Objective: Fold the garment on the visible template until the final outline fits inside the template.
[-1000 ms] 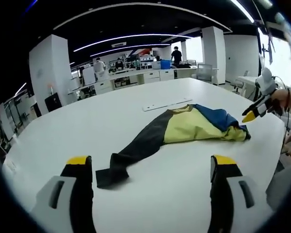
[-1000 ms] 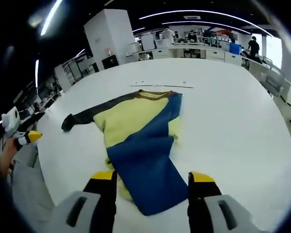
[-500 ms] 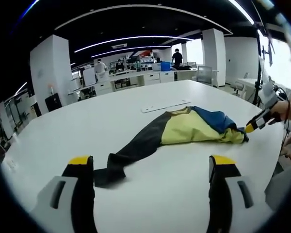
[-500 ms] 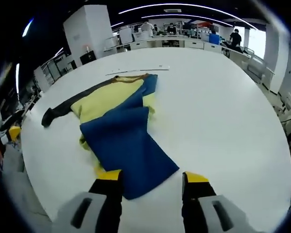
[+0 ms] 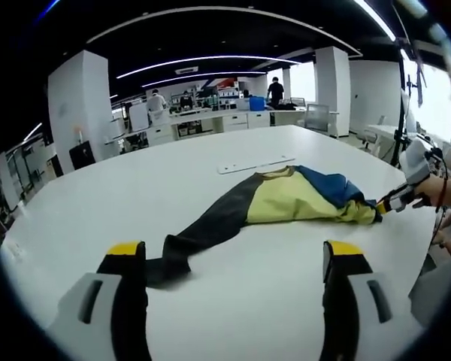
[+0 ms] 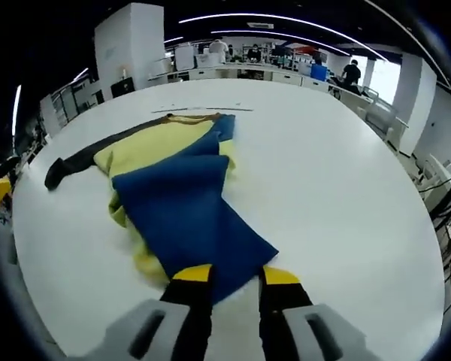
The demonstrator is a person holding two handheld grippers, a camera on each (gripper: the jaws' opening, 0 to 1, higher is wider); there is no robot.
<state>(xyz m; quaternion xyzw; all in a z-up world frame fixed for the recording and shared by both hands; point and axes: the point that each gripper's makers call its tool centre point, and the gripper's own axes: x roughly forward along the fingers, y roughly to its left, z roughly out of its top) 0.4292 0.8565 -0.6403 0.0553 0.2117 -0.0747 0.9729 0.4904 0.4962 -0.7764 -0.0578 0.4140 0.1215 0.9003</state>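
Note:
The garment lies spread on the white table [image 5: 210,301]: yellow body [image 5: 293,204], blue sleeve [image 5: 327,186] folded over it, black sleeve [image 5: 203,235] trailing toward my left gripper [image 5: 234,250]. That gripper is open and holds nothing, and its yellow tips stand just short of the black cuff. In the right gripper view the blue sleeve [image 6: 184,218] runs down to my right gripper [image 6: 237,275]. Its jaws have narrowed on either side of the sleeve's end, with a gap still between them. The right gripper [image 5: 387,203], held in a hand, also shows at the garment's far edge.
A thin pale strip [image 5: 257,162] lies on the table beyond the collar, and it shows again as the strip [image 6: 203,110]. The table's edge [image 6: 15,248] runs close at the left. Desks, pillars and people stand far behind.
The right gripper has come down onto the end of the blue sleeve and its jaws have narrowed around it. The left gripper has barely moved.

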